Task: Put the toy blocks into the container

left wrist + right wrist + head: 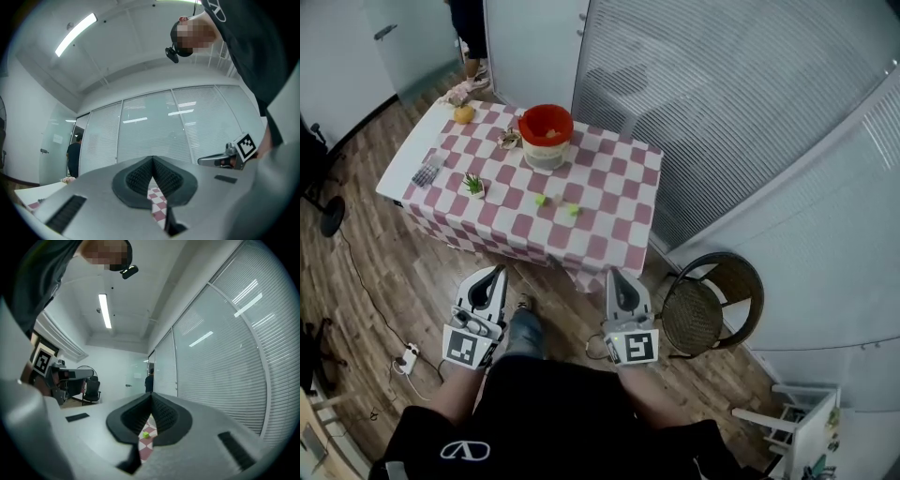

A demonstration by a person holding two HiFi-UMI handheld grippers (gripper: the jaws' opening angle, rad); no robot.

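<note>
Two small green toy blocks [541, 200] [574, 210] lie on the pink-and-white checkered table [609, 187], toward its near side. The container, a red bucket [546, 125] on a pale base, stands at the table's far middle. My left gripper [498, 271] and right gripper [615, 275] are held low in front of the table's near edge, both shut and empty. In the left gripper view the gripper [153, 158] has its jaws together over a strip of checkered cloth [157, 201]. In the right gripper view, below the closed gripper [151, 394], one green block [146, 434] shows.
On the table are also an orange object [464, 114], a small potted plant [473, 185], a dark flat item [425, 173] and a small object [510, 139] beside the bucket. A round chair [708, 305] stands at the right. A person [472, 37] stands far off.
</note>
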